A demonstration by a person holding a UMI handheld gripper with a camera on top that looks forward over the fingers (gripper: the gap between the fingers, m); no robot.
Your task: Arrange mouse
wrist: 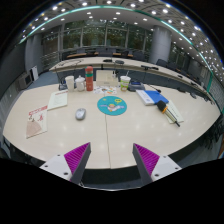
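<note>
Across the wide cream-coloured tabletop [120,135], nothing of the arranging looks begun. Beyond the fingers lies a round teal mat [112,105], with blue and white papers [152,97] off to one side and a printed leaflet [37,121] at the other. A row of cups and a red bottle [89,78] stands further back. The small grey oval mouse [81,114] sits on bare table just beside the mat, well apart from the gripper [111,158], whose purple-padded fingers stand spread wide, holding nothing. Reaching, grasping and placing all appear left to do.
</note>
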